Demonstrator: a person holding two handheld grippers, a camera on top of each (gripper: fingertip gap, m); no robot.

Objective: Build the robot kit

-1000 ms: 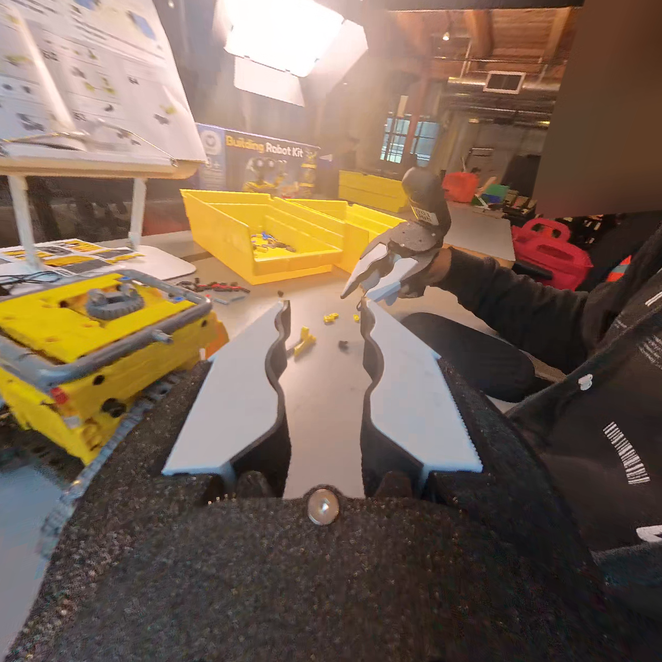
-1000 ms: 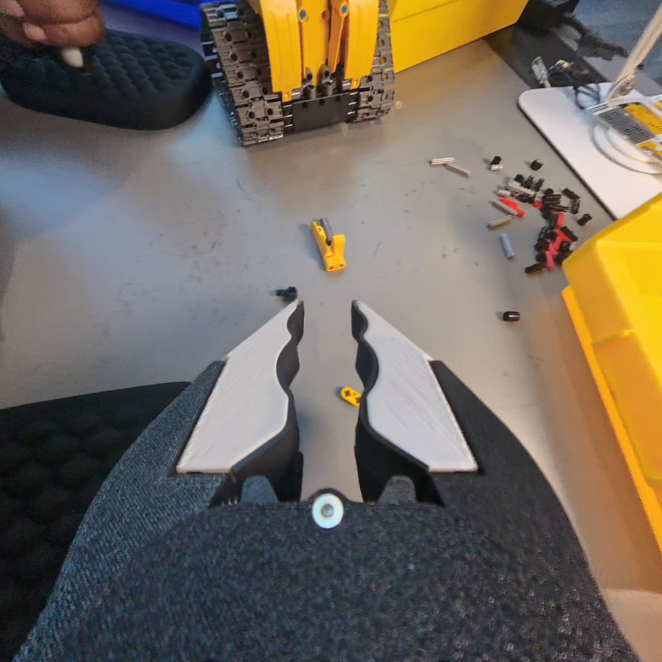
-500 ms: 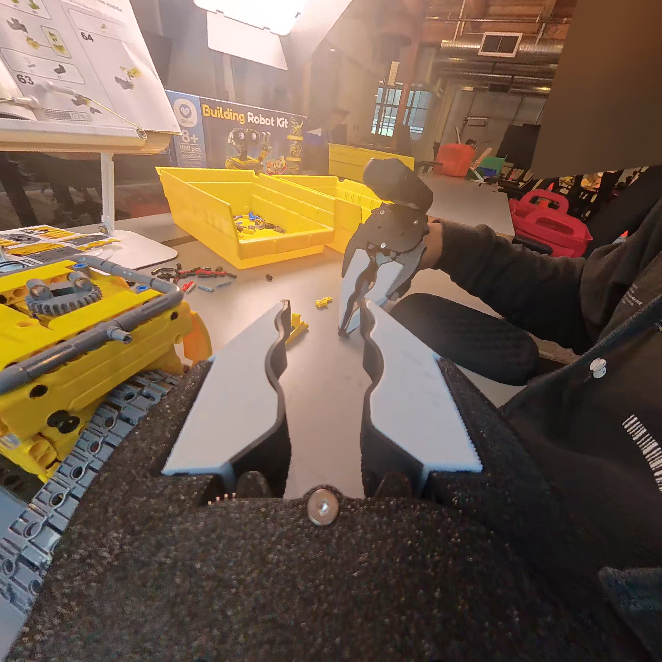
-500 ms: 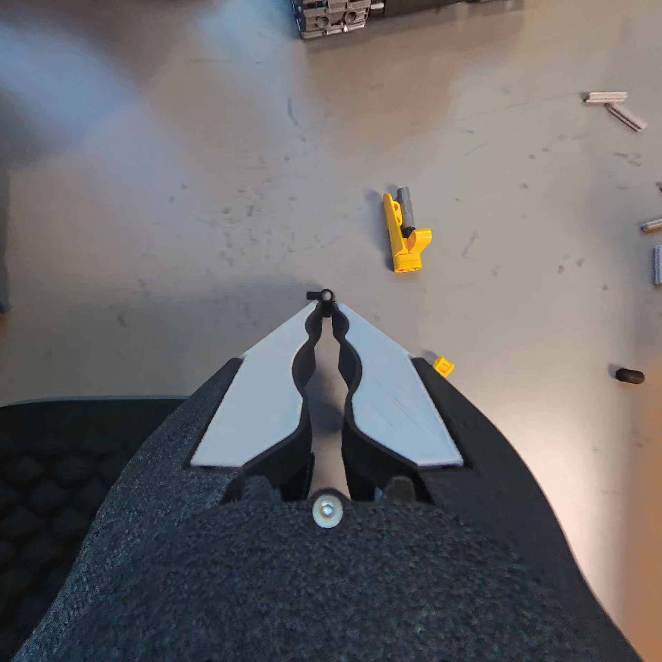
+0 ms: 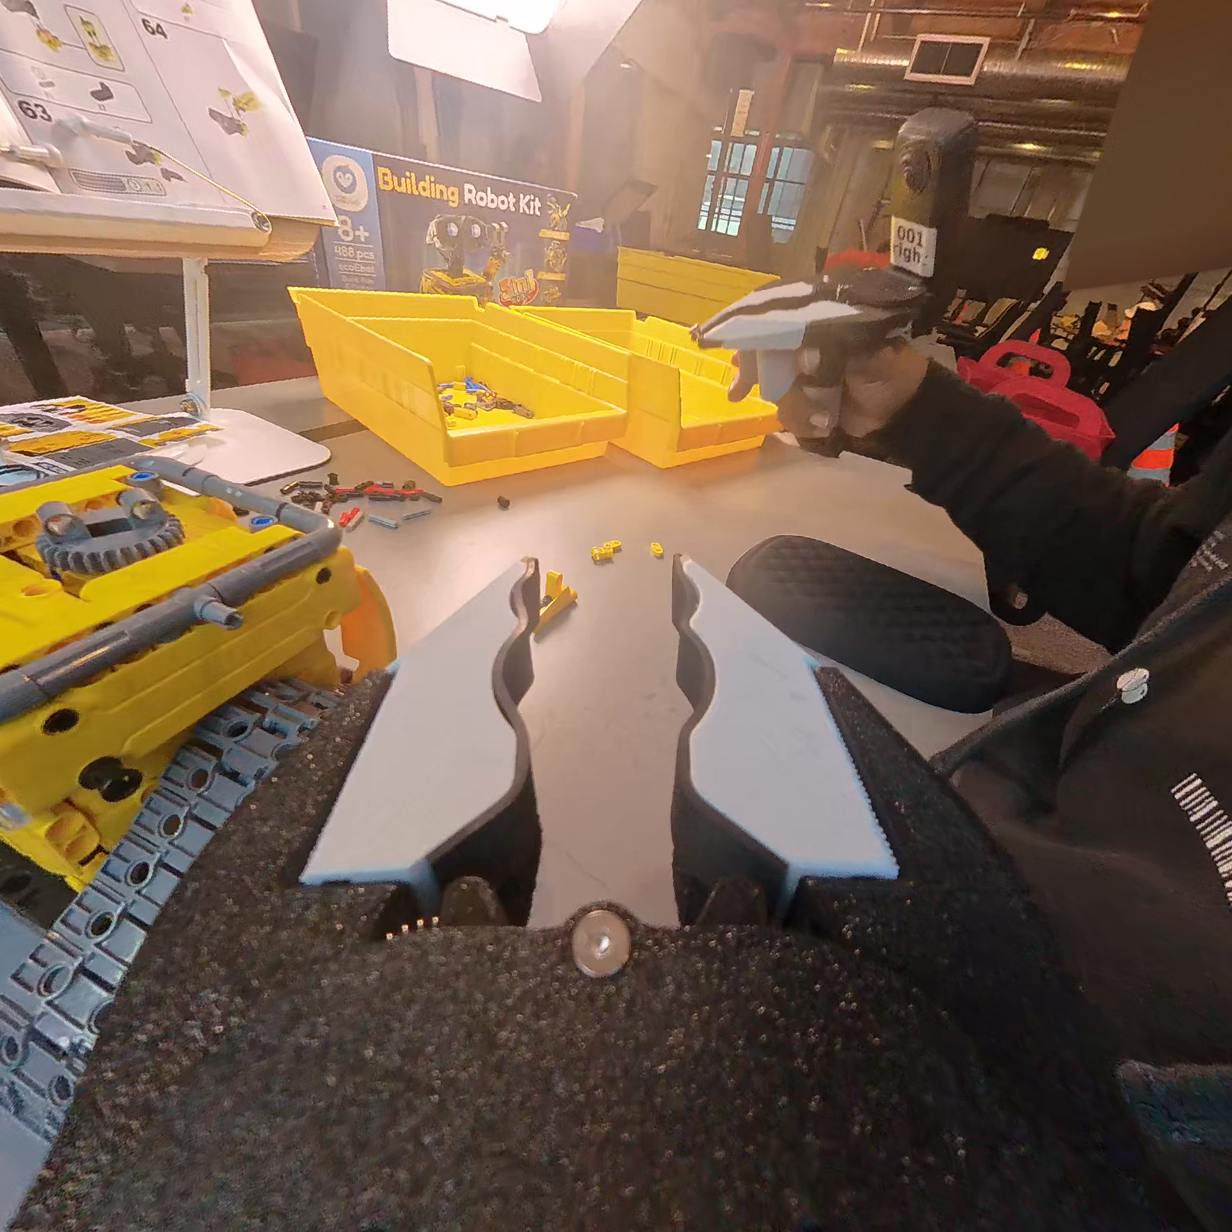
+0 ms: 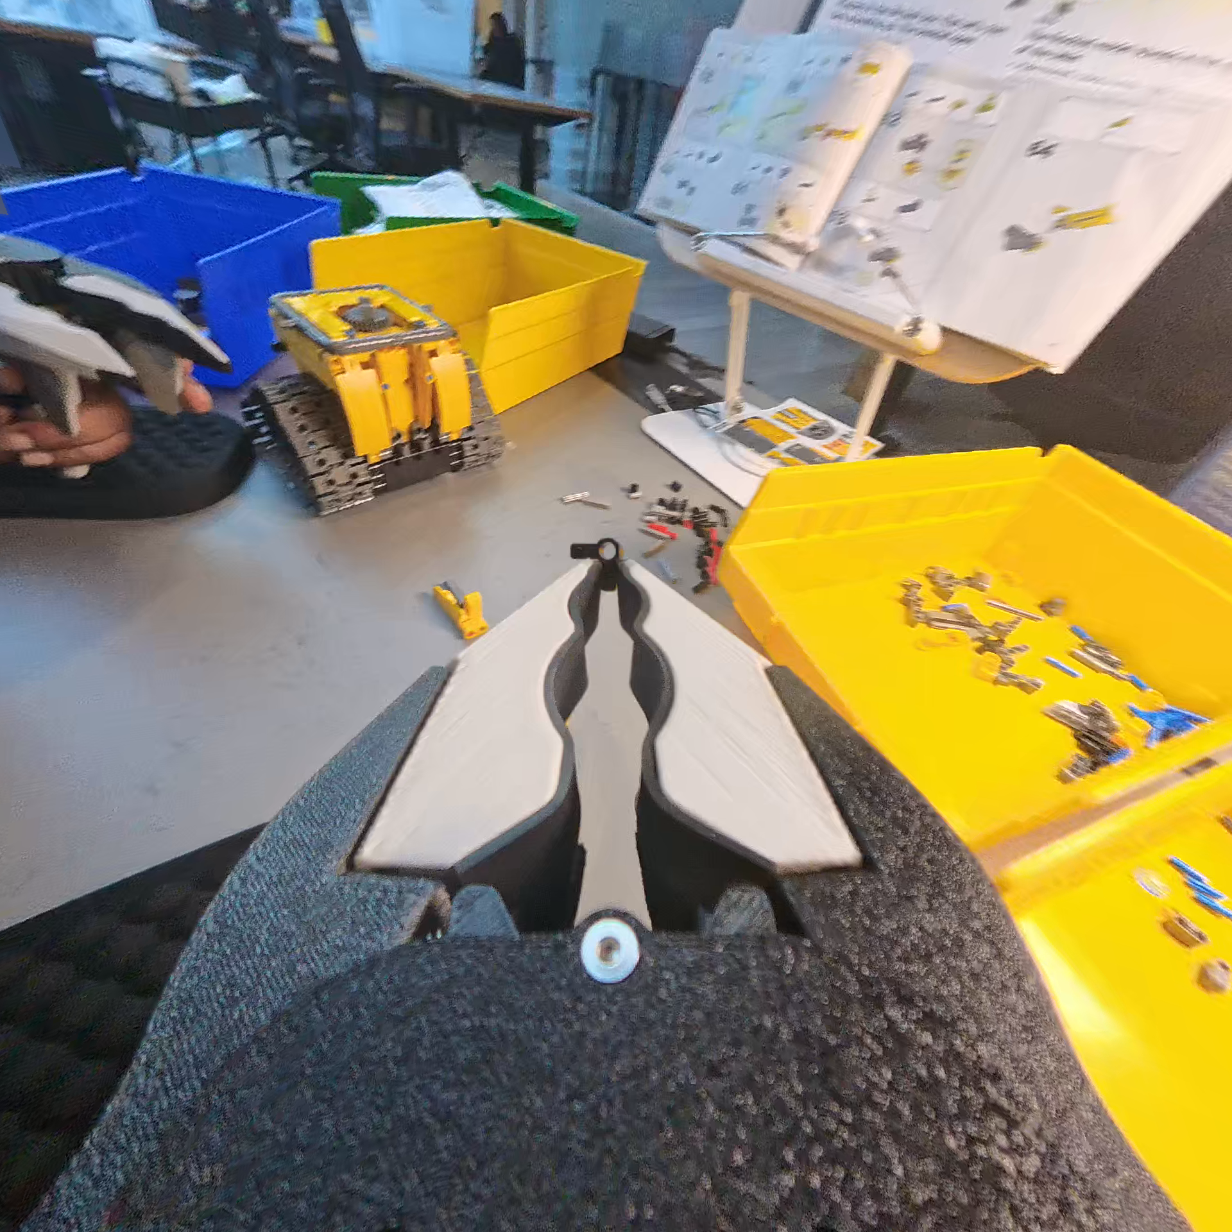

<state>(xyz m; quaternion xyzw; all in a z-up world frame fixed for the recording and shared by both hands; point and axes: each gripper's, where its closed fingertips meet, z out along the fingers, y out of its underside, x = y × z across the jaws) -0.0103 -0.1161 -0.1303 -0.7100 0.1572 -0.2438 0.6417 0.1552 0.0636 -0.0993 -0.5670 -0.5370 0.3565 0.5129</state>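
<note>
My right gripper [image 6: 607,565] is shut on a small black connector piece [image 6: 598,552] and holds it above the grey table [image 6: 200,667]. In the left wrist view the right gripper [image 5: 700,331] is raised over the yellow bins. My left gripper [image 5: 600,573] is open and empty, low over the table, beside the yellow tracked model [image 5: 133,600]. It also shows in the right wrist view [image 6: 220,363], resting on a black pad [image 6: 133,467]. A yellow part with a grey pin [image 6: 461,608] lies on the table; it is by my left finger in the left wrist view [image 5: 557,600].
Yellow bins with small parts [image 6: 1000,667] [image 5: 500,413] stand at the right. Loose black and red pins [image 6: 687,527] lie near a white stand with an instruction booklet [image 6: 867,167]. Small yellow pieces [image 5: 607,550] lie ahead. A blue bin [image 6: 167,227] and a kit box [image 5: 453,220] stand behind. One gripper's finger ends stand about 25 cm off the other's.
My right gripper closed on the black connector on the table, then lifted it and tilted up. My left gripper stayed open and shifted slightly.
</note>
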